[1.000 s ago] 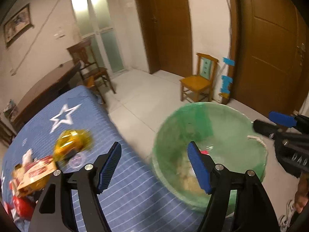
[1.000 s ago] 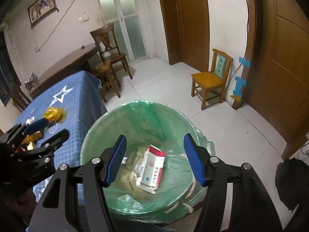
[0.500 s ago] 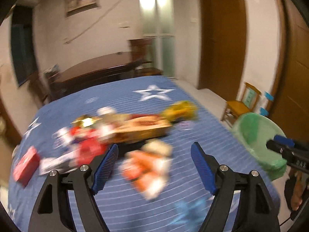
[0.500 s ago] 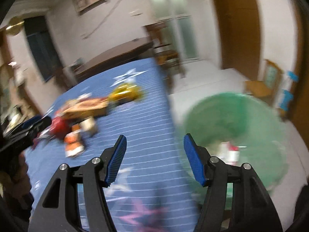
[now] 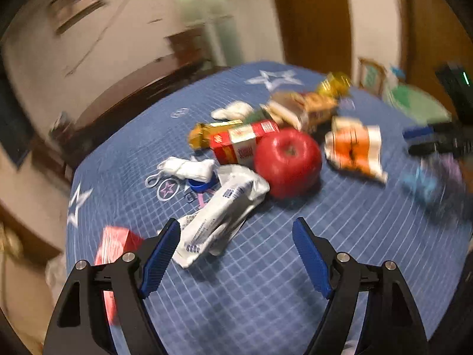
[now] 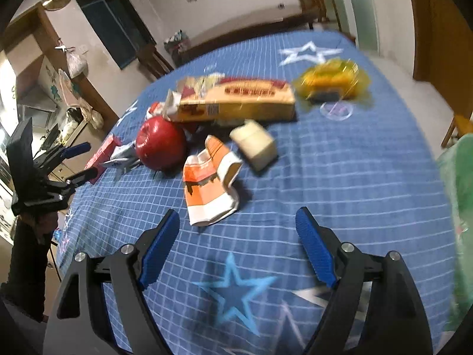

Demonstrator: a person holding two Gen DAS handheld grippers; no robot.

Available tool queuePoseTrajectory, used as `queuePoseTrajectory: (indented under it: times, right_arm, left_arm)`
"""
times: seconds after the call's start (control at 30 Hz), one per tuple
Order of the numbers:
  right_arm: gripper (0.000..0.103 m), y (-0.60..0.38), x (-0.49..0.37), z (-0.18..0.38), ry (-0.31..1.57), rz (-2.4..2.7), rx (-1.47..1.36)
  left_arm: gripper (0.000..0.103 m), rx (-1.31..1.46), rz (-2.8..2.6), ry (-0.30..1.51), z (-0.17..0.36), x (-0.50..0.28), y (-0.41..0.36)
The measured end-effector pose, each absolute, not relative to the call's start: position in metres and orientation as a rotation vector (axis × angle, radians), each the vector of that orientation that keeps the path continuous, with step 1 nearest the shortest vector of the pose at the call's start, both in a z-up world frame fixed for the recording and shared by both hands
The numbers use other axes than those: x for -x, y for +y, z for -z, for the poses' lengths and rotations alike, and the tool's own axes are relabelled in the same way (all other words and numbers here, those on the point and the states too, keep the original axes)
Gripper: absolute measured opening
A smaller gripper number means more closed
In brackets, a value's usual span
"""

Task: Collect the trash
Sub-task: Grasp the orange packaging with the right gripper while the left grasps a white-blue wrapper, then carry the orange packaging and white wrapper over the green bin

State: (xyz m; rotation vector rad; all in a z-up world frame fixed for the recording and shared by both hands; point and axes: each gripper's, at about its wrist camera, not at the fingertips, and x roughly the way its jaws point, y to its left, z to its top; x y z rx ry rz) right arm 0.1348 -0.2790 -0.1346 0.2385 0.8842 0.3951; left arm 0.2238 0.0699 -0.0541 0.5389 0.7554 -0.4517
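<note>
The left claw (image 5: pixel 236 248) hangs over the near part of the counter (image 5: pixel 266 290), which is covered with a blue checked cloth with stars, and its blue pads stand wide apart with nothing between them. The right claw (image 6: pixel 238 245) is also above the cloth; its jaws have just been opening and now stand wide apart, and nothing is between them. The trash lies in a loose group on the cloth. In the left wrist view a white crumpled wrapper (image 5: pixel 218 219) lies at about 11 o'clock from the left claw, just beyond its left pad. A red apple (image 5: pixel 288 162) rests farther at 12 o'clock, touching a red and white box (image 5: pixel 242 145). An orange and white carton (image 5: pixel 353 148), flattened, lies at 1 o'clock, near the apple. In the right wrist view the same carton (image 6: pixel 210 186) lies at 11 o'clock, close in front of the right claw, with a small beige block (image 6: pixel 255 145) just behind it. A long yellow box (image 6: pixel 236 103) and a yellow wrapped packet (image 6: pixel 332 81) lie farther back. The green bin bag (image 6: pixel 458 207) shows at 3 o'clock, at the edge of that view.
</note>
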Motion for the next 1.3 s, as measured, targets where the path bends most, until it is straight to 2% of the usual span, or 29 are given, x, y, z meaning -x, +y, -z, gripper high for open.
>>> queuePoseTrajectory:
  times: [0.1,0.27,0.33,0.37,0.4,0.43,0.47,0.5,0.53,0.57,0.6,0.7,1.07,1.3]
  right_arm:
    - [0.077,-0.269,-0.138,0.143,0.901,-0.386,-0.236]
    - [0.063,-0.259,-0.156,0.150,0.897,-0.383,-0.243]
    - [0.052,-0.251,-0.163,0.154,0.908,-0.392,-0.228]
    - [0.051,-0.247,-0.166,0.156,0.905,-0.400,-0.223]
    - [0.047,-0.246,-0.167,0.155,0.891,-0.406,-0.216]
    - [0.037,-0.242,-0.169,0.156,0.891,-0.416,-0.207]
    - [0.029,-0.240,-0.170,0.156,0.890,-0.423,-0.199]
    - [0.014,-0.236,-0.170,0.157,0.897,-0.432,-0.189]
    - [0.012,-0.234,-0.169,0.158,0.894,-0.433,-0.185]
    - [0.011,-0.233,-0.166,0.158,0.886,-0.436,-0.179]
    - [0.010,-0.232,-0.163,0.158,0.881,-0.440,-0.174]
    - [0.007,-0.228,-0.152,0.157,0.869,-0.439,-0.145]
    - [0.007,-0.247,-0.081,0.144,0.787,-0.421,-0.169]
    - [0.007,-0.260,-0.047,0.112,0.676,-0.381,-0.155]
  left_arm:
    - [0.079,-0.648,0.441,0.750,0.068,-0.235,0.055]
    - [0.079,-0.733,0.454,0.772,0.098,-0.260,0.046]
    - [0.079,-0.721,0.467,0.802,0.106,-0.271,0.051]
    - [0.078,-0.709,0.470,0.813,0.109,-0.275,0.053]
    - [0.070,-0.701,0.473,0.820,0.111,-0.278,0.054]
    - [0.060,-0.685,0.480,0.836,0.113,-0.282,0.058]
    - [0.056,-0.659,0.491,0.839,0.113,-0.282,0.061]
    - [0.045,-0.649,0.494,0.842,0.113,-0.282,0.063]
    - [0.040,-0.640,0.496,0.837,0.113,-0.280,0.066]
    - [0.037,-0.639,0.495,0.828,0.113,-0.277,0.067]
    - [0.029,-0.634,0.491,0.825,0.114,-0.274,0.069]
    - [0.026,-0.598,0.473,0.820,0.116,-0.266,0.074]
    - [0.026,-0.371,0.481,0.694,0.070,-0.145,0.077]
    - [0.026,-0.263,0.422,0.701,0.042,-0.133,0.038]
